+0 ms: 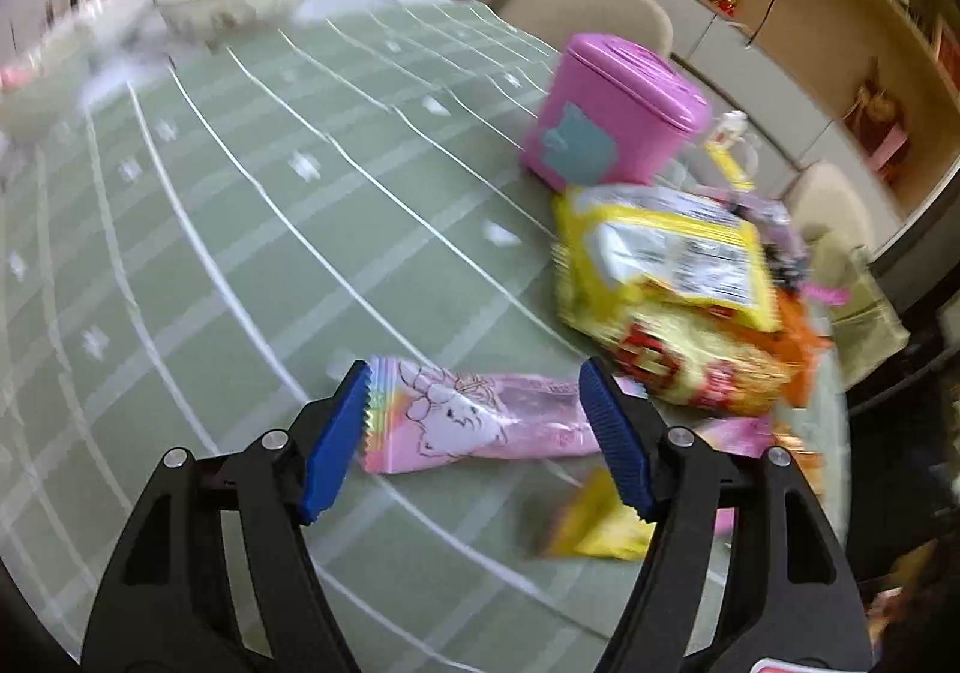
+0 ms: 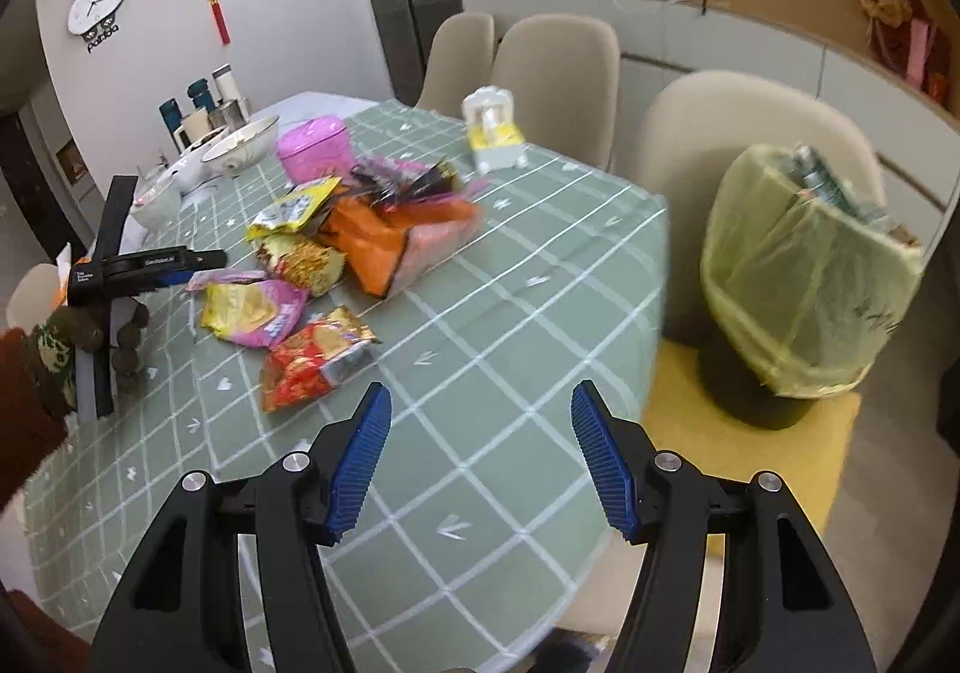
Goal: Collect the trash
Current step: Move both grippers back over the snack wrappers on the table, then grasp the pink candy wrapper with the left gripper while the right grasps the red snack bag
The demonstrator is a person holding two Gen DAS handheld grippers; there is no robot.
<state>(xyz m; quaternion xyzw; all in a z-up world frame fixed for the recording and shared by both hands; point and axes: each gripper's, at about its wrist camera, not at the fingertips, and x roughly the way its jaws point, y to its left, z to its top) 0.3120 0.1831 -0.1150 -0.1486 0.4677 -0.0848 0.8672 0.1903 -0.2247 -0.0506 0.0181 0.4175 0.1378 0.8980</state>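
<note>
**Both sets of fingers standing open over the wrapper pile**

Green checked cloth is covering the surface (image 1: pixel 252 229) in the left wrist view, with beige chairs behind it. The left gripper (image 1: pixel 474 433) is hanging over it with its blue fingers (image 1: pixel 336 445) spread apart, gripping nothing. A pink wrapper (image 1: pixel 480 421) is lying flat between the fingers, reaching nearly from one to the other; whether either pad is touching it cannot be told. Just beyond the right finger, a yellow packet (image 1: pixel 666 265) is sitting on a heap of wrappers, and a pink container (image 1: pixel 606 115) is standing farther beyond that. A small yellow wrapper (image 1: pixel 600 529) is lying beside the right finger's base.

Across the same surface in the right wrist view, the right gripper (image 2: pixel 480 457) is holding its fingers wide apart with only cloth between them. A red packet (image 2: pixel 312 367) is lying just beyond the left finger, the wrapper heap (image 2: pixel 372 229) farther on. A lined bin (image 2: pixel 804 277) is standing well off beyond the right finger, past the surface's edge.
</note>
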